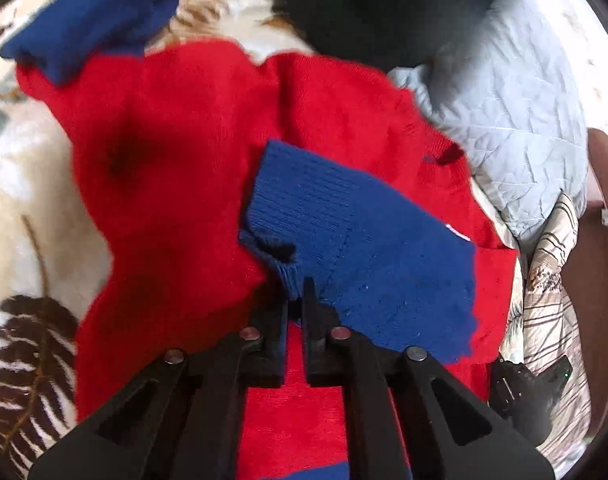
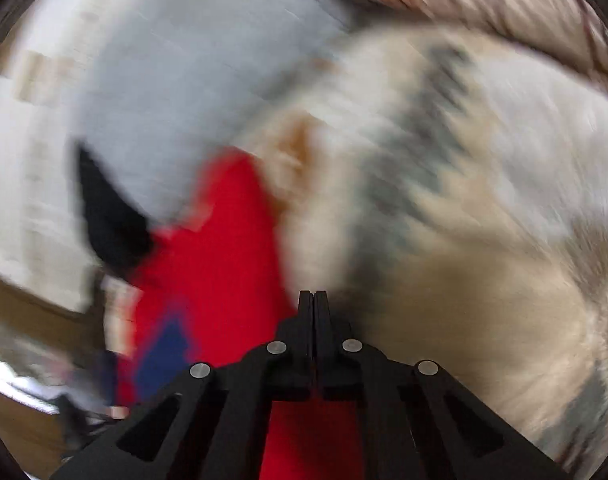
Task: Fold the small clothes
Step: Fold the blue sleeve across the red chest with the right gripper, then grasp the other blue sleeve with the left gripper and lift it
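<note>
Sweater [image 1: 176, 200], red with blue cuffs, shows no legible writing.

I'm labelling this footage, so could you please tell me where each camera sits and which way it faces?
Left wrist: on the left gripper, looking down its fingers at the red sweater, shut on its blue sleeve cuff.
Right wrist: on the right gripper, fingers together, facing blurred patterned bedding.
Shared: the red sweater and light blue quilt.
</note>
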Tool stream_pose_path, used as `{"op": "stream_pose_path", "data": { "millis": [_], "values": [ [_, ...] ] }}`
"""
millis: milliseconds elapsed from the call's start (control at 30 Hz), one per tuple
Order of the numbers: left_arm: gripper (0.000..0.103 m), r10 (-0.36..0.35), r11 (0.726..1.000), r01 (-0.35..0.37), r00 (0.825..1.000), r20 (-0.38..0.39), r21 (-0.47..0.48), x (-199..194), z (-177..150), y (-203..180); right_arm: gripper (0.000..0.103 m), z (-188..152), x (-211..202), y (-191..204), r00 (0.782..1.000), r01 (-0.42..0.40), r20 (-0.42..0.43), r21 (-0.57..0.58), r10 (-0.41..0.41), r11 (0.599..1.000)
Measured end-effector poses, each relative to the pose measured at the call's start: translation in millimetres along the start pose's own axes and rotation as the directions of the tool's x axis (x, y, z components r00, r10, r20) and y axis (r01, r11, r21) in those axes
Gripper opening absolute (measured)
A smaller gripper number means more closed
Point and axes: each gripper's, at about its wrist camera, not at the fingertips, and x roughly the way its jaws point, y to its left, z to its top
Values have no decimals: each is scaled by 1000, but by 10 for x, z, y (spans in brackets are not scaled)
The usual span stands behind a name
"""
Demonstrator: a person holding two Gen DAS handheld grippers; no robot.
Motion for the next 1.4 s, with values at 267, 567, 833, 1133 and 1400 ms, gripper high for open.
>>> {"op": "stream_pose_path", "data": {
  "millis": [267, 567, 833, 1133, 1400],
  "values": [
    [8, -90, 996, 91, 993, 74, -17, -394, 9, 57, 10, -144, -264, 568, 986, -129, 77, -194, 146, 973],
    [10, -76, 997, 77, 997, -14, 11, -212, 162, 129, 16, -436, 137, 925, 999, -26, 23, -284, 34, 959],
    [52, -63, 969, 106, 979, 192, -224, -1036, 714, 1242, 19, -879, 694, 1618, 971, -223, -164, -370, 173, 902],
    [55, -224, 850, 264, 964, 141, -455, -625, 1185, 1848, 20, -1089, 904, 1452, 965, -253, -149, -338, 214, 907],
    [10, -201, 821, 290, 953, 228, -491, -861, 1289, 2089, 20, -1090, 895, 1470, 966, -252, -144, -342, 215, 905]
  ]
}}
